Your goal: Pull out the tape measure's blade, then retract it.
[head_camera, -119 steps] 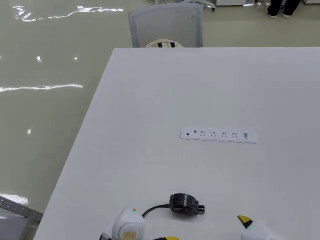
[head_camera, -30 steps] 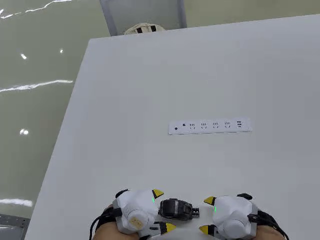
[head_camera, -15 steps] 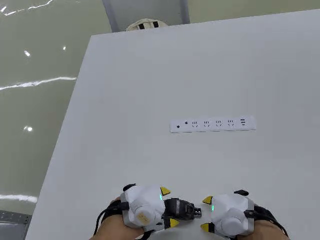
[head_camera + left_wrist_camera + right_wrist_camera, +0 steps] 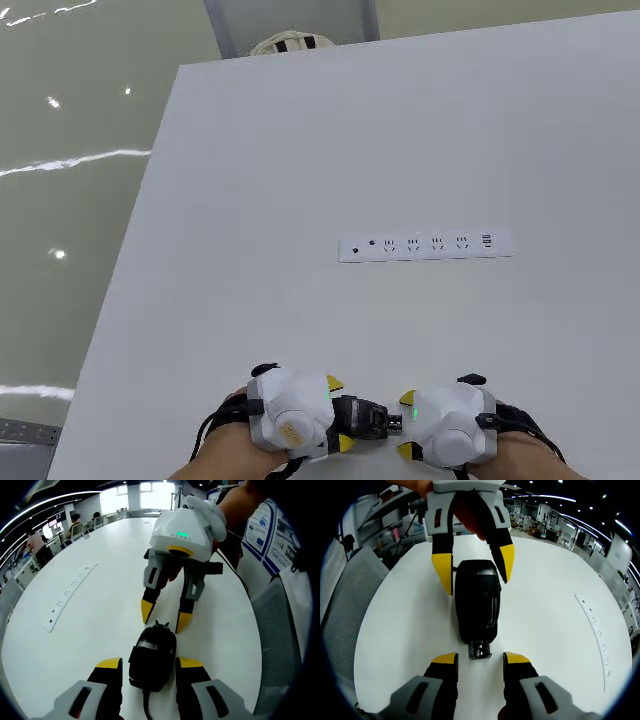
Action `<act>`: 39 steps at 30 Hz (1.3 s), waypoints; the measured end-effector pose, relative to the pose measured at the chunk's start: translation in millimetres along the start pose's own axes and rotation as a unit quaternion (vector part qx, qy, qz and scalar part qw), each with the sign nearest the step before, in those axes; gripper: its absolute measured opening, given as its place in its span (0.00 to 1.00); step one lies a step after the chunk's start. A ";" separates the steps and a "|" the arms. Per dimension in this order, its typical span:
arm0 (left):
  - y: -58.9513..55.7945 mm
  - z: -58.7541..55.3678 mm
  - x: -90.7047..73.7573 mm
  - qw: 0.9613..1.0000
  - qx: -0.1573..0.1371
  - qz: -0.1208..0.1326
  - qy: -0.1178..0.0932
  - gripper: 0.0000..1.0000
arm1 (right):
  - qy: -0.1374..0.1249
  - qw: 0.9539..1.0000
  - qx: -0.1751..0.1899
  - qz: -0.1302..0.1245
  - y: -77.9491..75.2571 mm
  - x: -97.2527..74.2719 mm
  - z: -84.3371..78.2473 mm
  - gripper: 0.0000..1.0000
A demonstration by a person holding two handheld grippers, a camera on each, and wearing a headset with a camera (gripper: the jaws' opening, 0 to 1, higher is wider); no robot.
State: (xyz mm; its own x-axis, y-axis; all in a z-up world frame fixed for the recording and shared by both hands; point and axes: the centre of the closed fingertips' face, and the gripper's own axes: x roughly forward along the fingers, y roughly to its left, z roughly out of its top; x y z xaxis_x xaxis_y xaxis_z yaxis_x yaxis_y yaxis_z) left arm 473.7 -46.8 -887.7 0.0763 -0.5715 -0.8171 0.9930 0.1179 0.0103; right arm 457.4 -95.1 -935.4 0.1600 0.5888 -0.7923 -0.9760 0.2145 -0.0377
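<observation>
A black tape measure (image 4: pixel 360 416) lies on the white table (image 4: pixel 300 180) near its front edge, with its blade drawn in. My left gripper (image 4: pixel 339 413) is open, and its yellow-tipped fingers straddle the case (image 4: pixel 152 655) with small gaps on both sides. My right gripper (image 4: pixel 406 425) faces it from the right, also open. The metal blade tab (image 4: pixel 480 650) sits just ahead of the right gripper (image 4: pixel 481 659), and nothing is pinched there. The left gripper (image 4: pixel 474 567) comes in from the top of the right gripper view, and the right gripper (image 4: pixel 165 616) likewise in the left gripper view.
A white power strip (image 4: pixel 425 245) lies flat mid-table, well beyond the grippers. A grey mesh chair (image 4: pixel 290 20) stands at the far edge. The table's left edge (image 4: pixel 130 300) drops to a glossy floor. Another mesh chair (image 4: pixel 345 595) is close beside me.
Both grippers have closed in on the tape measure: the left one slid right around the case, and the right one moved left up to the blade tab. The tape measure has stayed put.
</observation>
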 end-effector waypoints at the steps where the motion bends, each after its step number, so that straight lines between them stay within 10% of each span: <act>1: 0.0 -0.1 0.8 1.000 0.002 -0.001 0.001 0.40 | 0.000 1.000 -0.001 0.000 -0.4 0.5 0.1 0.36; 39: -3.9 -4.9 20.3 0.999 0.033 -0.035 0.017 0.37 | -0.013 0.999 -0.010 0.032 2.0 8.4 6.3 0.20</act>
State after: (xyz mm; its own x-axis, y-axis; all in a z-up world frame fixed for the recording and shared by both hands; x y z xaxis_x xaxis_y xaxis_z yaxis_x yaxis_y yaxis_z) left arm 471.0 -54.9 -907.1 0.0049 -0.5489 -0.8359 0.9996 0.0247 -0.0103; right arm 457.7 -84.8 -938.3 0.0998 0.6203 -0.7780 -0.9872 0.1592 0.0003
